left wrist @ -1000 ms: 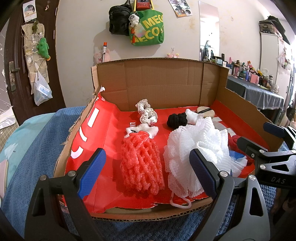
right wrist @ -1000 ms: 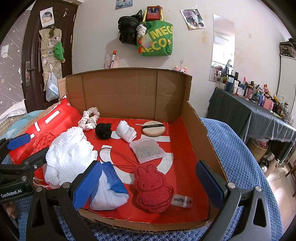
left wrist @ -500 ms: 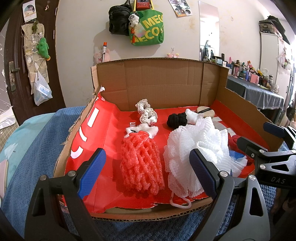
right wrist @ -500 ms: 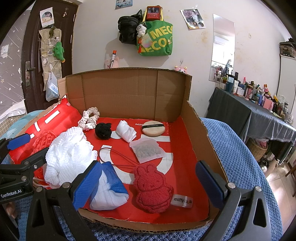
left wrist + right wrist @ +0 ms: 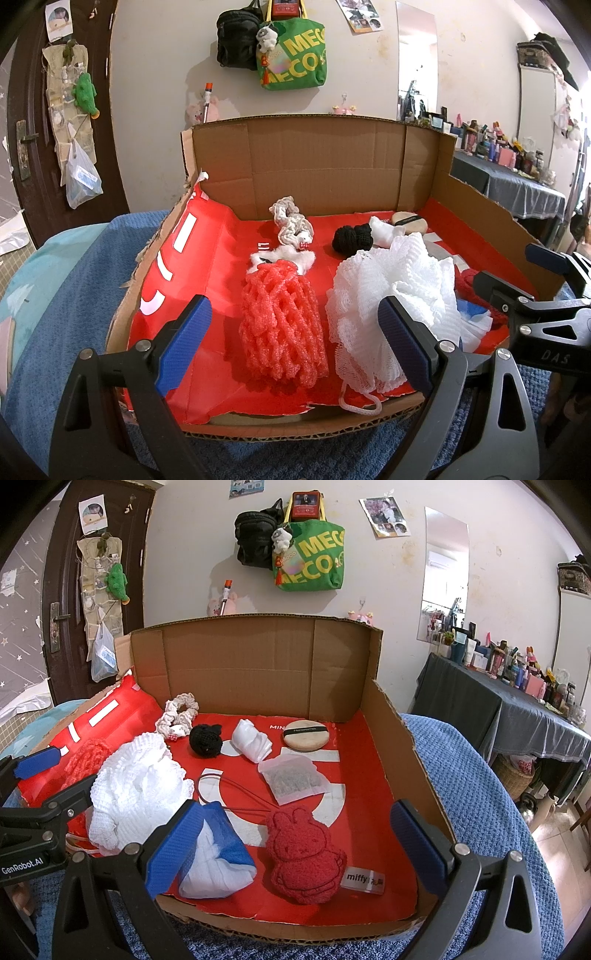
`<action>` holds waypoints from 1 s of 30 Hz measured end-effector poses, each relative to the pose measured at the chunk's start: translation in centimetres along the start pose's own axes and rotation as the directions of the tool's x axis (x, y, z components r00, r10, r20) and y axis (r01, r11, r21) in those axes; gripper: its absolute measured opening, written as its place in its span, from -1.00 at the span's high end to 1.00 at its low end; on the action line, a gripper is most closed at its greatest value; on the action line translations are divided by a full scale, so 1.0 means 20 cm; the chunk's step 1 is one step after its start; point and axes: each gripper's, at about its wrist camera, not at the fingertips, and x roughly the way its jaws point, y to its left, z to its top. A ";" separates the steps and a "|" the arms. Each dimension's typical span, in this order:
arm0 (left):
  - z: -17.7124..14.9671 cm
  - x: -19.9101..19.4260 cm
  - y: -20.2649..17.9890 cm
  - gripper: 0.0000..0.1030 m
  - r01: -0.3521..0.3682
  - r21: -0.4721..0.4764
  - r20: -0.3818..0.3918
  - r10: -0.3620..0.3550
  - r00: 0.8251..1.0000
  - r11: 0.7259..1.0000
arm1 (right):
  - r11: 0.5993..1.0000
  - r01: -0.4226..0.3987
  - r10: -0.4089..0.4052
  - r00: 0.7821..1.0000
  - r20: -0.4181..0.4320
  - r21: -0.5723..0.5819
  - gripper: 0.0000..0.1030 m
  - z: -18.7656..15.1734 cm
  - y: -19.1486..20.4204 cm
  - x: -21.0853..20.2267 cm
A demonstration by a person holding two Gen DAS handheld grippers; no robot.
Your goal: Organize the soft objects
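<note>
Red paper is lining the floor of the shallow brown cardboard box (image 5: 255, 664), and the soft things are lying scattered across it. The left gripper (image 5: 295, 350) is hovering at the near rim with jaws standing wide and holding nothing; the coral-red foam net sleeve (image 5: 282, 325) is lying between its 2 fingers' lines at 12 o'clock, with the white mesh bath pouf (image 5: 391, 291) just beside it at 1 o'clock. The right gripper (image 5: 295, 849) is likewise gaping, empty, over the red plush rabbit pouch (image 5: 303, 853) (its thin cord is trailing toward 11 o'clock). The blue-and-white folded cloth (image 5: 218, 864) is sitting against its left finger. Risks, as I judge them: the pouf's loop could be snagging a finger, the cord could be dragging neighbours along, and a wide close could be pinching 2 items together.
</note>
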 end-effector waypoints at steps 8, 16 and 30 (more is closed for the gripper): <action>0.03 -0.26 0.00 -0.79 -0.007 -0.022 0.072 0.009 0.997 1.000 | 0.999 -0.028 0.027 0.999 0.044 0.026 -1.00 0.01 -0.04 -0.14; 0.04 -0.64 -0.02 -0.79 -0.031 -0.031 0.110 0.034 0.993 0.999 | 0.997 -0.076 0.074 0.990 0.121 0.009 -1.00 0.04 -0.01 -0.51; -0.30 -0.47 -0.07 -0.80 -0.004 -0.062 -0.165 -0.006 0.986 0.998 | 0.999 -0.039 0.042 0.993 -0.113 0.026 -1.00 -0.25 0.06 -0.51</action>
